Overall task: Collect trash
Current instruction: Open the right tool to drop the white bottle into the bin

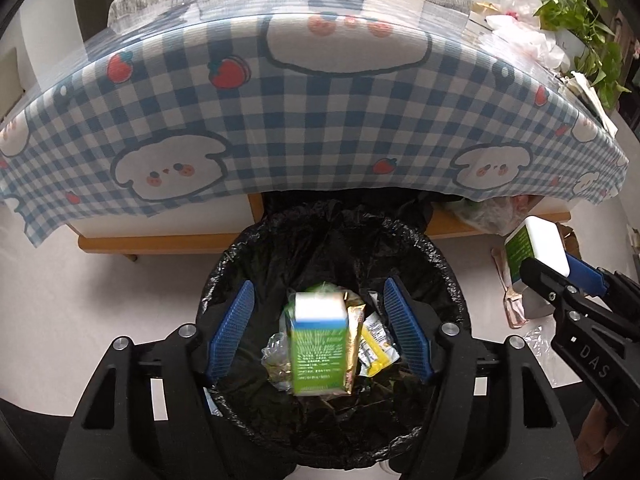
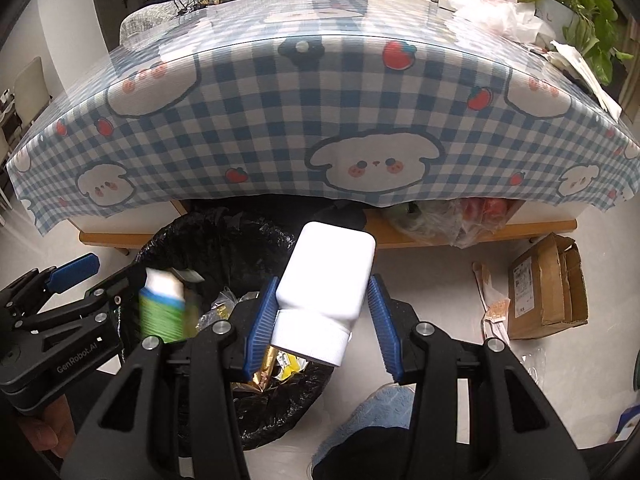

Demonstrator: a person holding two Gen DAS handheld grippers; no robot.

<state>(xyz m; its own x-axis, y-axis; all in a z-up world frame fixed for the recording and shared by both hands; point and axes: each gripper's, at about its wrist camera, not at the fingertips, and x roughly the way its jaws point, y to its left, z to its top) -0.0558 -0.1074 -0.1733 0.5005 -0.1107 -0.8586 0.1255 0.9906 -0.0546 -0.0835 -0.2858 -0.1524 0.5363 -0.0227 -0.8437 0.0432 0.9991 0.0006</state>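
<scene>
My left gripper (image 1: 318,330) is open above the black-lined trash bin (image 1: 448,280). A green and white carton (image 1: 318,344) is blurred in the air between the blue fingers (image 1: 232,326), over wrappers (image 1: 376,344) lying in the bin. The right wrist view shows the same carton (image 2: 164,304) beside the left gripper (image 2: 108,280), over the bin (image 2: 224,240). My right gripper (image 2: 324,320) is shut on a white bottle (image 2: 328,280), cap toward the camera, at the bin's right rim. The left wrist view shows that bottle (image 1: 536,248) held at far right.
A low table with a blue checked cloth (image 1: 304,120) stands just behind the bin. A cardboard box (image 2: 548,284) and a pink wrapper (image 2: 494,304) lie on the white floor at right. Bags sit under the table (image 2: 460,216). Plants and plastic bags (image 2: 520,12) are on the table's far right.
</scene>
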